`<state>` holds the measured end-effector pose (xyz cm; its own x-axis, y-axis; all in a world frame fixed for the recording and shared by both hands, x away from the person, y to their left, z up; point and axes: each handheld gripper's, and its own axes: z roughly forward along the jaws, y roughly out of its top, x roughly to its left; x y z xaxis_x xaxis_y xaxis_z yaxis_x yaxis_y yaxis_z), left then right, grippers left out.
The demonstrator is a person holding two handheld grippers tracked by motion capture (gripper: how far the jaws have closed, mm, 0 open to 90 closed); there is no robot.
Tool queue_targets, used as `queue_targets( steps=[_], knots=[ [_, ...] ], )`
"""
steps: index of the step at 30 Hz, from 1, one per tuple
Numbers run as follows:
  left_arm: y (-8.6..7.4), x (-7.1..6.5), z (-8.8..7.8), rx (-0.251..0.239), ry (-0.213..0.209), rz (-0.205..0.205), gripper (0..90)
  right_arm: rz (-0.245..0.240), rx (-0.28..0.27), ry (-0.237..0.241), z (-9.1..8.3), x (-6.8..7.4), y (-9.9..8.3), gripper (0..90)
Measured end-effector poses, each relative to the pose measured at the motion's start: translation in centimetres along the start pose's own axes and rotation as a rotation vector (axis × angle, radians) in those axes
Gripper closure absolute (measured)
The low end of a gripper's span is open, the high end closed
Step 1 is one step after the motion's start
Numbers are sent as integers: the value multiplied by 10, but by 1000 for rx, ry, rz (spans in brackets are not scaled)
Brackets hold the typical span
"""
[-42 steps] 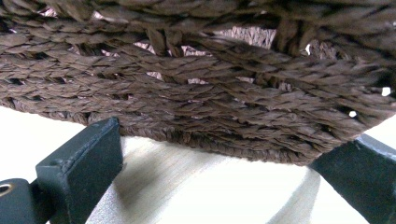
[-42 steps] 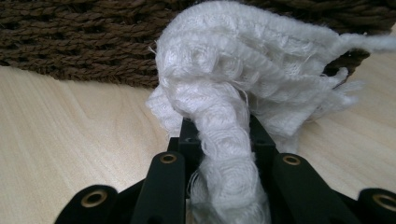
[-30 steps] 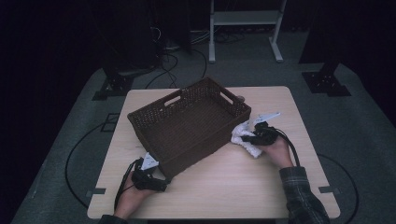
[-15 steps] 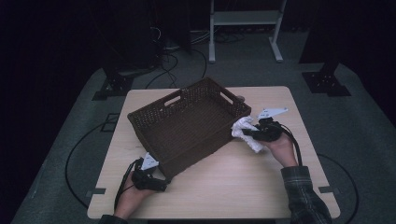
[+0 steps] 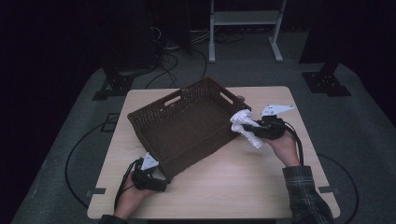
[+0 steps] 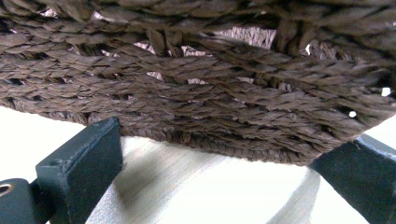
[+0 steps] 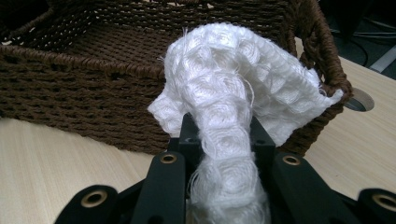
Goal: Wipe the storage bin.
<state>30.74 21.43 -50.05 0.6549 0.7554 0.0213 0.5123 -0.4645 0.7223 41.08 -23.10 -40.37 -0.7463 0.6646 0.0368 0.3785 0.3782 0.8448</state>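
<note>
A dark brown wicker basket (image 5: 187,126) stands askew on the light wooden table (image 5: 224,186). My right gripper (image 5: 250,128) hovers just off the basket's right end, shut on a white waffle-weave cloth (image 5: 243,122). In the right gripper view the cloth (image 7: 233,70) bunches up between the jaws of that gripper (image 7: 222,126) and droops over them in front of the basket wall (image 7: 79,88). My left gripper (image 5: 163,183) lies low at the basket's near corner. Its jaws stand wide apart in the left gripper view, with the woven wall (image 6: 210,93) close ahead of them.
A round cable hole (image 5: 240,98) sits in the tabletop behind the basket's right handle. Behind the table stands a white metal frame (image 5: 243,18). Cables and dark stand bases (image 5: 322,79) lie on the grey floor.
My right gripper has risen with the white cloth and drawn closer to the basket's right rim. The left gripper and the basket have stayed where they were.
</note>
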Motion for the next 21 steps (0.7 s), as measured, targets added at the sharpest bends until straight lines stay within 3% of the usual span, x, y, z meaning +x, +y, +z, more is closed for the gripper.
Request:
queue_targets(
  steps=[14,21],
  knots=[
    [0,0,0,-1,0,-1,15,8,45,17,21,1,-10,733],
    [0,0,0,-2,-1,-4,15,16,96,27,34,-1,-18,733]
  ],
)
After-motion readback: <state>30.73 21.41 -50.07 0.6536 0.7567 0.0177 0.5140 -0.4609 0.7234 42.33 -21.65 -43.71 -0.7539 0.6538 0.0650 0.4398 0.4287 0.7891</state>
